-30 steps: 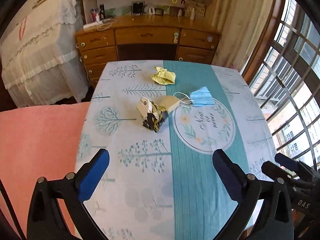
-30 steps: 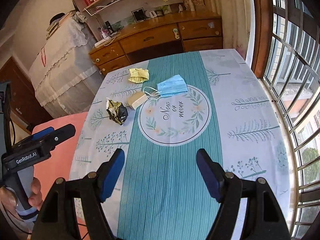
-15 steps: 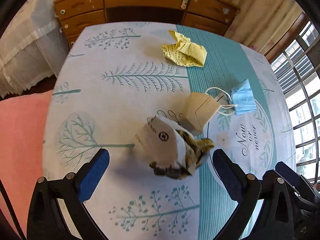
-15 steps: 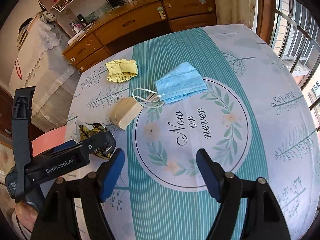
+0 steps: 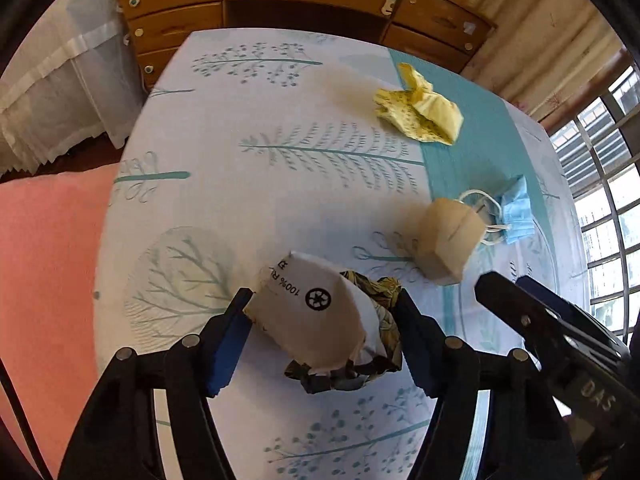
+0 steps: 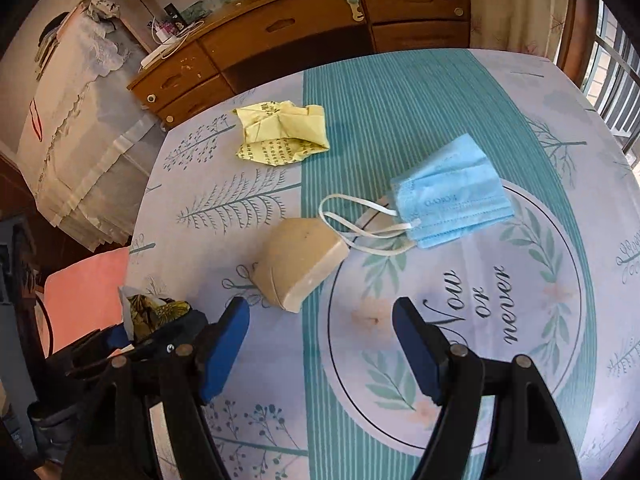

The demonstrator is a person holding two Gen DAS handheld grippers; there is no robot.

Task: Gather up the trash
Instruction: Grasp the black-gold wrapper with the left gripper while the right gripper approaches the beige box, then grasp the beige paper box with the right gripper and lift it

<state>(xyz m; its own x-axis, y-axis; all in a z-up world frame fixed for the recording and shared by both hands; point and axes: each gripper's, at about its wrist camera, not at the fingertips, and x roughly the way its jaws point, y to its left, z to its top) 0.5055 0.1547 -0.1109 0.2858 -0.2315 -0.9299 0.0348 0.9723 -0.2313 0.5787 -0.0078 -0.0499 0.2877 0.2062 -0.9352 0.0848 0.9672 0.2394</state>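
Note:
A crumpled wrapper (image 5: 320, 320), white paper over dark patterned foil, lies on the tablecloth between the fingers of my left gripper (image 5: 324, 300). The jaws are closing and both blue pads touch its sides. The right wrist view catches the same wrapper (image 6: 150, 310) at lower left. My right gripper (image 6: 320, 312) hangs open over the cloth with nothing between its fingers. Just beyond its left finger sits a beige block (image 6: 300, 260). A blue face mask (image 6: 452, 192) with white loops lies behind the block, and crumpled yellow paper (image 6: 280, 132) lies farther back.
The table (image 6: 400, 100) wears a white and teal cloth with a round printed motif. A wooden dresser (image 6: 300, 28) stands behind it. Left of the table are a pink seat (image 5: 48, 280) and white draped furniture (image 6: 80, 100); window bars are at the right.
Both grippers have dropped toward the table and moved forward. The left jaws, wide apart before, have narrowed around the wrapper. The right jaws keep the same gap.

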